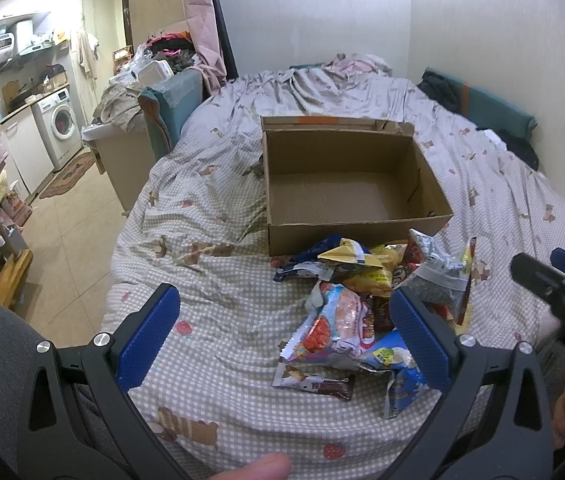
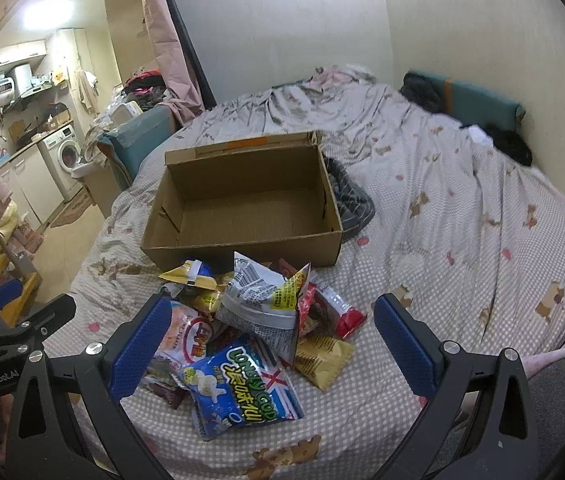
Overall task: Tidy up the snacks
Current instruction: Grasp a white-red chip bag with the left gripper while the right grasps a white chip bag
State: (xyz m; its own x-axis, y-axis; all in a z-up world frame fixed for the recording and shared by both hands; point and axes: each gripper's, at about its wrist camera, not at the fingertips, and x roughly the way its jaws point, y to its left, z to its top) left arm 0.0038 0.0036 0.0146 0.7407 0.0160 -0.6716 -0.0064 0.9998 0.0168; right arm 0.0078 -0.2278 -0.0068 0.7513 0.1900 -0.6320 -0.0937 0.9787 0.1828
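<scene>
Beyond both pairs of fingers, the bed [image 2: 462, 240] is carrying everything, and on it the box [image 2: 242, 204] is sitting open and holding nothing, so I am judging the task as not yet begun: no snack is lying inside, and the whole pile is waiting to be moved.

Between the box and the fingers, the pile [image 2: 254, 332] is spreading in a loose heap, its far edge lying just beside the box's near wall. Counting is only rough, since packets are overlapping: about ten are showing across the two views. One box, one pile, two grippers.

Among the packets, the blue bag [image 2: 242, 384] is lying nearest, between the right gripper's fingers and a little ahead of them. The grey bag [image 2: 258, 300] is standing crumpled further out, in the middle of the heap. A yellow packet [image 2: 322, 360] is lying toward the right finger, a red packet [image 2: 342, 312] just beyond it. In the left view a pink bag [image 1: 338, 324] is lying just inside the right finger, and a brown bar [image 1: 314, 380] is lying flat between the fingers, nearer than the rest.

The right gripper [image 2: 270, 340] is hovering with fingers spread wide, gripping nothing. The left gripper [image 1: 282, 332] is likewise spread and empty, most of the heap lying toward its right finger.
</scene>
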